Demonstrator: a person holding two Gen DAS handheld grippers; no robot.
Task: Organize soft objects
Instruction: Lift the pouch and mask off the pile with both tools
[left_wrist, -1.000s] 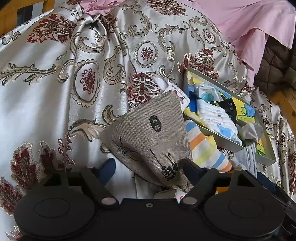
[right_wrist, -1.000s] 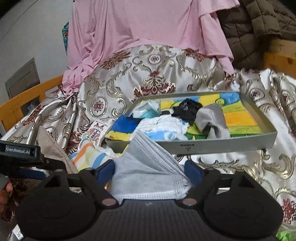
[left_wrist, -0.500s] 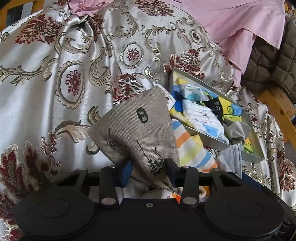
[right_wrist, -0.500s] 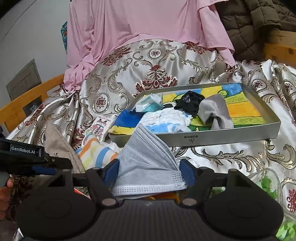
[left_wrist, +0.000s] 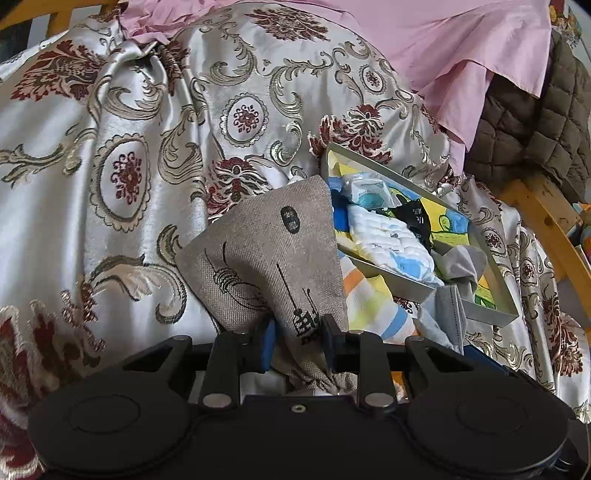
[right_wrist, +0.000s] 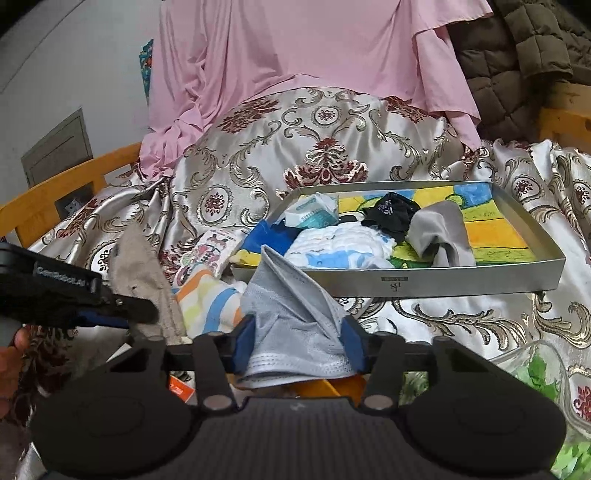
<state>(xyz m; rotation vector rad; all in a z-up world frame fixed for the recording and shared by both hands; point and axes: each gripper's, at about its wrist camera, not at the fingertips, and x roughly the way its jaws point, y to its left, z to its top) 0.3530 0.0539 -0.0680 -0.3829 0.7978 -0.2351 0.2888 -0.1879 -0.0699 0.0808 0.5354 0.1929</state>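
Note:
A beige linen cloth (left_wrist: 266, 251) with black print stands bunched up between the pads of my left gripper (left_wrist: 298, 332), whose jaws are closing and press on its lower corner. In the right wrist view a grey face mask (right_wrist: 291, 295) is crumpled between the blue pads of my right gripper (right_wrist: 299, 339); its jaws are closing too and squeeze the mask. Just beyond lies the grey tray (right_wrist: 443, 284), also at the right in the left wrist view (left_wrist: 491, 269). It holds a white-blue cloth (right_wrist: 343, 251), a black item (right_wrist: 391, 214), a grey cloth (right_wrist: 439, 236) and a tissue pack (right_wrist: 314, 212).
A striped cloth (right_wrist: 207, 299) and a printed card pack (right_wrist: 210, 247) lie on the patterned satin cover (right_wrist: 325, 140) left of the tray. A pink sheet (right_wrist: 295, 44) and a brown quilted jacket (right_wrist: 517, 55) hang behind. A glass bowl (right_wrist: 535, 373) sits at the lower right, and a wooden rail (right_wrist: 55, 192) stands left.
Both grippers' jaws have narrowed. The left pads came together onto the beige cloth and bunched it. The right pads closed in on the grey mask, which now folds upward.

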